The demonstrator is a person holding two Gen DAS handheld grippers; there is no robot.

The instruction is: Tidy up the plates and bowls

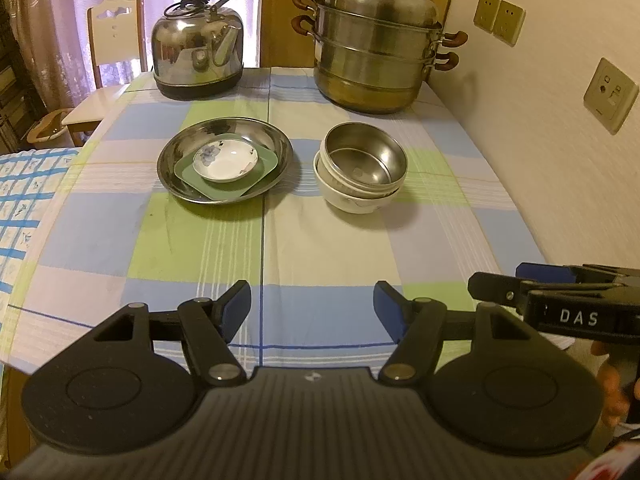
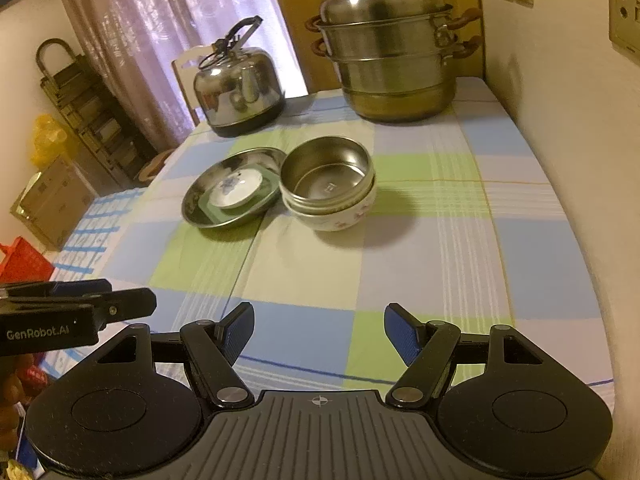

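Both the left gripper [image 1: 312, 306] and right gripper [image 2: 319, 330] hang low in frame, jaws spread and empty, since plates [image 1: 224, 160] and bowls [image 1: 362, 168] at mid-frame sit nested by kind.

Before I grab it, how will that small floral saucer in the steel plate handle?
The floral saucer looks ceramic, so probably fragile and slick. It rests loosely on the green square plate, so a push may slide it. Its shallow rim offers little to pinch.

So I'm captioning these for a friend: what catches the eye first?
The big steel steamer pot and shiny kettle at the table's far edge. In the middle, a steel plate holds a green dish and small flowered saucer, beside a steel bowl nested in white bowls.
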